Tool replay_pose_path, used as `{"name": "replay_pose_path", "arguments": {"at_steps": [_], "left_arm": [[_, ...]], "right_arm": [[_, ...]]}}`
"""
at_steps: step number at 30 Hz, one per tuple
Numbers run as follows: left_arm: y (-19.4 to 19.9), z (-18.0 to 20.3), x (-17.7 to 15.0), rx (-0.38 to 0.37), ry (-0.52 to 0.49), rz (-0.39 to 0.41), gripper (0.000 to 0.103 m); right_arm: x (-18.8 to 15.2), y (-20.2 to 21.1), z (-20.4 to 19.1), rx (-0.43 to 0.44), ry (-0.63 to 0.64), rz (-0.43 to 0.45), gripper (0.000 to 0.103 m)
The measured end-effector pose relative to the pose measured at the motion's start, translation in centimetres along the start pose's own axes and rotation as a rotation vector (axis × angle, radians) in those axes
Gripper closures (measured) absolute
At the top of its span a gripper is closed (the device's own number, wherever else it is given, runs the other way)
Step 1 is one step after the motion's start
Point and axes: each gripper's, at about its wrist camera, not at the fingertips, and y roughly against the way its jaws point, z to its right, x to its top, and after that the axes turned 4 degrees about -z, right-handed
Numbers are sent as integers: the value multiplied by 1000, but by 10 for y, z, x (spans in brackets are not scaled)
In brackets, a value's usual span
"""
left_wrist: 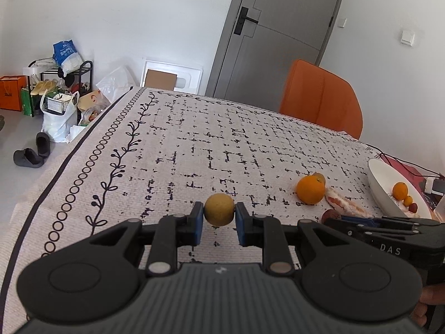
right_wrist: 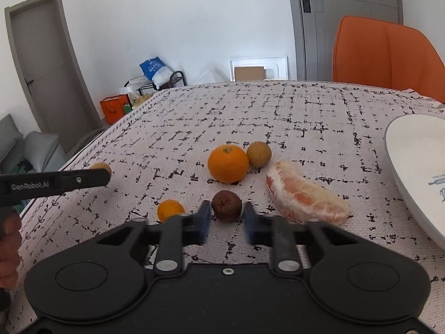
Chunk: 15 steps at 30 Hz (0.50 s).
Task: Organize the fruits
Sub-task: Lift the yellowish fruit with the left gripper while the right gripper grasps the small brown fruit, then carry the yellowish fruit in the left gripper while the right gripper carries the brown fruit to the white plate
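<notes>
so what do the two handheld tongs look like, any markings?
Both match: black plastic bodies with round side housings, ribbed grey top, silver pivot screws and blue pads on the fingers. The left tongs show "GenRobot.AI" in white along the side; the right tongs carry "DAS". No cables visible on either. No sleeves in view.

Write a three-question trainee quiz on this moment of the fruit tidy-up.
1. Multiple choice: which fruit sits between the fingers of the right gripper?
A. the dark brown fruit
B. the peeled pomelo segment
C. the small orange
2. True or false: the white bowl already has fruit in it.
3. Fill in: the left gripper is shut on a round ____ fruit.

Key
1. A
2. True: two oranges and a small red fruit lie in it.
3. yellow-brown: the yellow-brown fruit is clamped between the blue pads.
</notes>
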Motion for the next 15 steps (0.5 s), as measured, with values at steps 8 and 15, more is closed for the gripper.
{"name": "replay_pose_path", "arguments": {"at_steps": [8, 15], "left_arm": [[0, 10, 2, -16, -9, 3, 80], [2, 31, 4, -38, -43, 11, 80]], "right_arm": [[0, 20, 6, -20, -10, 38, 82], [-1, 39, 20, -30, -38, 82, 82]]}}
